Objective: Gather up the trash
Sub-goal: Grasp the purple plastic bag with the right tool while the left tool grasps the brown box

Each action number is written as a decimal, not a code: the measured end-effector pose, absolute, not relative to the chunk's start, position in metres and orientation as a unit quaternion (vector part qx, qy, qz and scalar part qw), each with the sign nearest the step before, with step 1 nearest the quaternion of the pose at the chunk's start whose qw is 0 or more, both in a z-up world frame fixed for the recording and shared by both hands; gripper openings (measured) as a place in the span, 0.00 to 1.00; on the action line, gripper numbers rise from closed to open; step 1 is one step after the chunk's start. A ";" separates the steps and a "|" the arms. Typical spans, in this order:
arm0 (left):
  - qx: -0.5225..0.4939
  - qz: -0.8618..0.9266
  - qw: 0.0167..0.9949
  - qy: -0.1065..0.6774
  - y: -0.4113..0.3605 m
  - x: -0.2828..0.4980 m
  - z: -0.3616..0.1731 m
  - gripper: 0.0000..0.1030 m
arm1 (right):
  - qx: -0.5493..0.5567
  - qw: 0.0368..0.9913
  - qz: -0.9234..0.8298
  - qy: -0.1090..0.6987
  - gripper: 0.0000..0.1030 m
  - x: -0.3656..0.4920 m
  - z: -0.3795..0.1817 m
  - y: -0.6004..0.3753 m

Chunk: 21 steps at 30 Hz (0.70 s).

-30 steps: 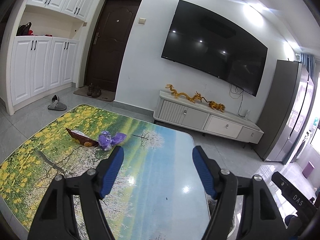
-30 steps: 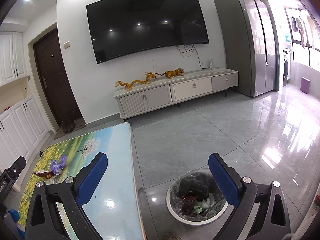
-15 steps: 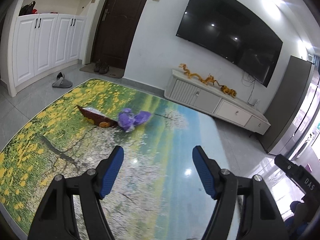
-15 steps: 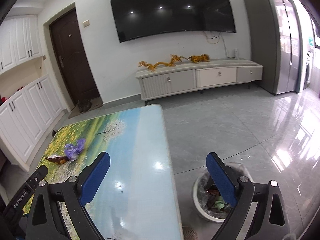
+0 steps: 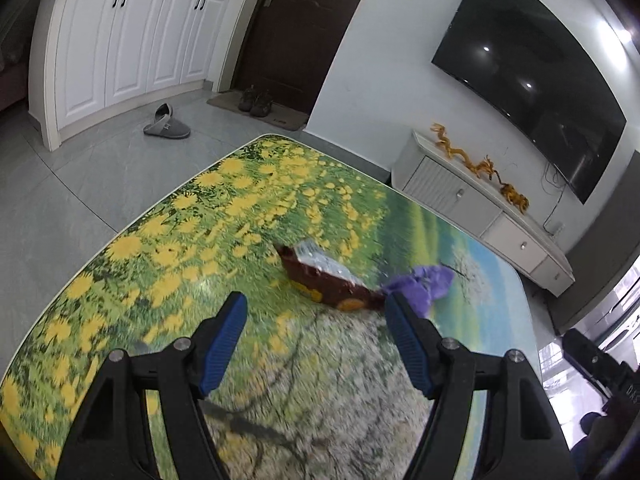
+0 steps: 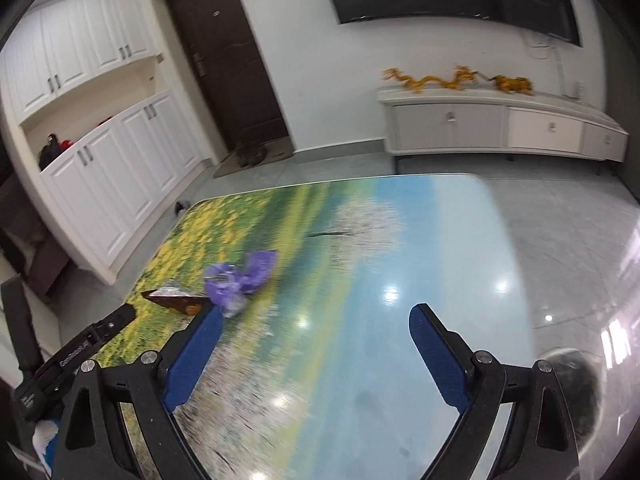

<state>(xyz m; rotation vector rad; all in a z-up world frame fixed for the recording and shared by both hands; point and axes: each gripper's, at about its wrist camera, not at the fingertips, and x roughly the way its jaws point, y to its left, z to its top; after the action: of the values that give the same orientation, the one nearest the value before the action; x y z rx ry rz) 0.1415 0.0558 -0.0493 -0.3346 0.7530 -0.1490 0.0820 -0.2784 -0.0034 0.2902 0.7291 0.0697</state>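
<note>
On the flower-print table point(image 5: 132, 264): two scraps of trash.
Left gripper point(image 5: 316, 304) spread, empty; beyond it a brown wrapper point(image 5: 324, 276) touching a purple wad point(image 5: 424, 284). Right gripper point(image 6: 316, 320) wide, jaws just eased inward, nothing between.

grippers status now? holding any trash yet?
Left gripper: open, empty.
Right gripper: open, empty, jaws just narrowed slightly.

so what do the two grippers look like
Both match: the left gripper and right gripper have black angular plastic frames with triangular cutouts, silver screw heads, and ribbed blue pads on the fingers. No cables or sleeves show.
</note>
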 end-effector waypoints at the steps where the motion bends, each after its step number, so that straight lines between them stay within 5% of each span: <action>1: -0.166 -0.074 0.912 0.368 0.057 0.148 -0.052 0.68 | 0.142 0.921 0.048 0.359 0.92 0.094 -0.007 -0.269; 14: -0.181 -0.076 0.898 0.393 0.055 0.201 -0.088 0.68 | 0.182 0.889 0.123 0.401 0.80 0.189 -0.057 -0.210; 21: -0.189 -0.090 0.896 0.392 0.054 0.206 -0.096 0.59 | 0.196 0.878 0.135 0.414 0.55 0.202 -0.076 -0.204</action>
<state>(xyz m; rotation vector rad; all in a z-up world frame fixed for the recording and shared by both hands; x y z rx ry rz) 0.2059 0.0545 -0.0956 -0.3924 0.8133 -0.1862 0.2018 -0.2035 -0.0757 0.4089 0.8637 0.2814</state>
